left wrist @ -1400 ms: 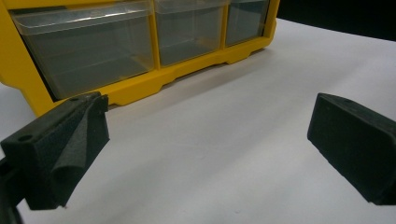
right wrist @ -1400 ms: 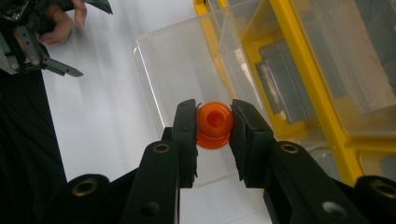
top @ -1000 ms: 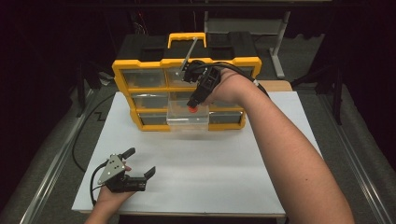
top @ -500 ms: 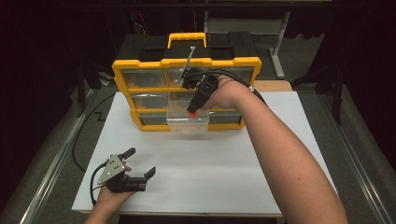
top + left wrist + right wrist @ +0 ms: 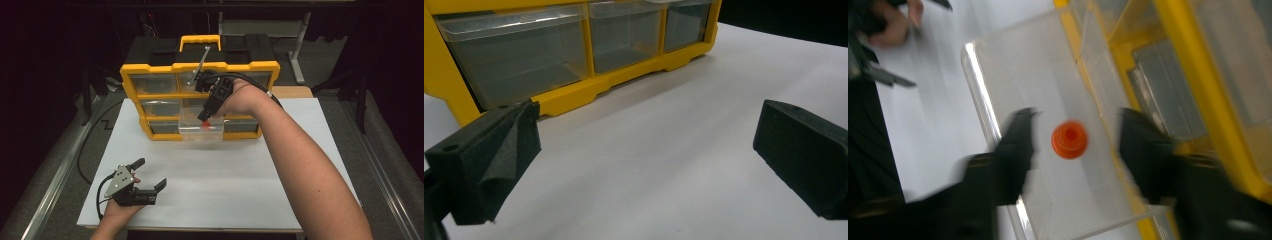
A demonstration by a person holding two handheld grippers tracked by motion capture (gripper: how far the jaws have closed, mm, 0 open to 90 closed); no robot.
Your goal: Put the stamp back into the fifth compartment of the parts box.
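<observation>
A yellow organizer (image 5: 131,75) with clear drawers stands at the back of the white table. Its bottom middle drawer (image 5: 192,132) is pulled out. My right gripper (image 5: 204,119) points down into that drawer. Its jaws have just been opening, and in the right gripper view (image 5: 1075,117) they stand apart. A small orange cone-shaped piece (image 5: 1069,140) sits between them over the drawer floor (image 5: 1013,75), touching neither pad. In the high view the same orange piece (image 5: 205,123) shows at the gripper's tip. My left gripper (image 5: 151,172) rests open at the front left, holding nothing (image 5: 649,135).
The organizer's other clear drawers (image 5: 519,52) are pushed in and look empty. A white table sheet (image 5: 235,175) spreads between the organizer and the front edge. A black cable (image 5: 82,150) trails off the table's left side. A dark bench stands behind the organizer.
The right gripper's jaws have opened and let go of the orange piece over the pulled-out drawer. The left gripper has not moved.
</observation>
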